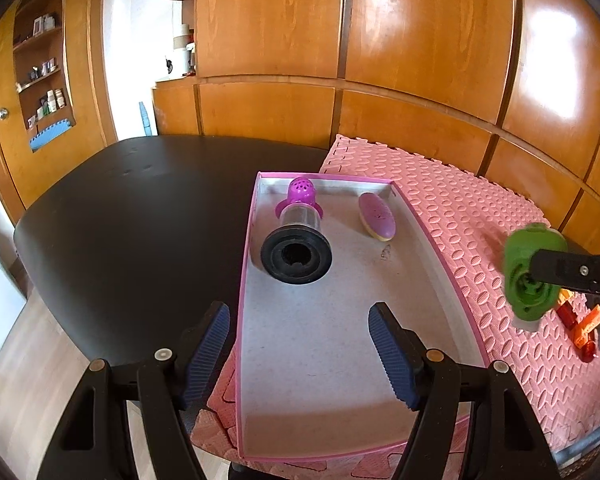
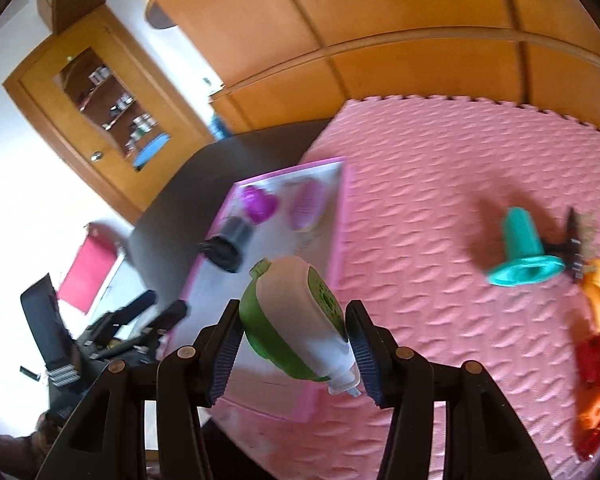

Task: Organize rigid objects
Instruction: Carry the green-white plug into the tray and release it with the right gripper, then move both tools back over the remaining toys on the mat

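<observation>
- So, left wrist view: left gripper [image 1: 300, 354] gapes empty over the pink tray [image 1: 247, 248] at frame centre; purple-capped bottle [image 1: 298, 232] and purple oval piece [image 1: 376, 216] lie in its far end.
- Right wrist view: right gripper [image 2: 296, 350] clamps the green-and-white dispenser [image 2: 296, 320], lower centre; teal spool [image 2: 520, 248] on the pink mat [image 2: 420, 200], right.

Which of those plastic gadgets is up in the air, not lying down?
The green-and-white one, clamped in the right gripper. The purple one lies in the pink box, the teal one on the mat.

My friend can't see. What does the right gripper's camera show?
The right gripper holds a green-and-white gadget above a pink foam mat. A pink box with purple items sits behind; a teal piece lies right.
</observation>
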A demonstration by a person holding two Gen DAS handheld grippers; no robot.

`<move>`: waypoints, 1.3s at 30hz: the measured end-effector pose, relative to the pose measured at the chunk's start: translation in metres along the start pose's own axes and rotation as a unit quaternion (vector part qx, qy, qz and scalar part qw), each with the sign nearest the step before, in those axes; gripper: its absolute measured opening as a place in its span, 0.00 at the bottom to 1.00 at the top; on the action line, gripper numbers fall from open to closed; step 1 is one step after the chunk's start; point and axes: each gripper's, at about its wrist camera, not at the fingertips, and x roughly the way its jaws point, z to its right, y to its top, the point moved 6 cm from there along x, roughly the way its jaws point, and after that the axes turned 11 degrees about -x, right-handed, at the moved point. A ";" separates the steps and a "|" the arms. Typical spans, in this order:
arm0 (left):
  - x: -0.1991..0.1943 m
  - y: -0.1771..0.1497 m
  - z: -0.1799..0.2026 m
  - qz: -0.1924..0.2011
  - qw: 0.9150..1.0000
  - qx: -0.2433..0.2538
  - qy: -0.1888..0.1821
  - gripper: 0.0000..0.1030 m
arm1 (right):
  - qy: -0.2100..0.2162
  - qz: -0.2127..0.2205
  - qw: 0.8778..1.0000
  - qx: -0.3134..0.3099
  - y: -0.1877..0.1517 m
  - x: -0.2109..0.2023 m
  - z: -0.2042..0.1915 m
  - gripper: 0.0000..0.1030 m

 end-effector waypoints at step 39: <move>-0.002 0.004 -0.032 -0.002 0.999 -0.038 0.000 0.71 | -0.118 -0.043 0.992 0.028 0.036 0.088 0.009 0.60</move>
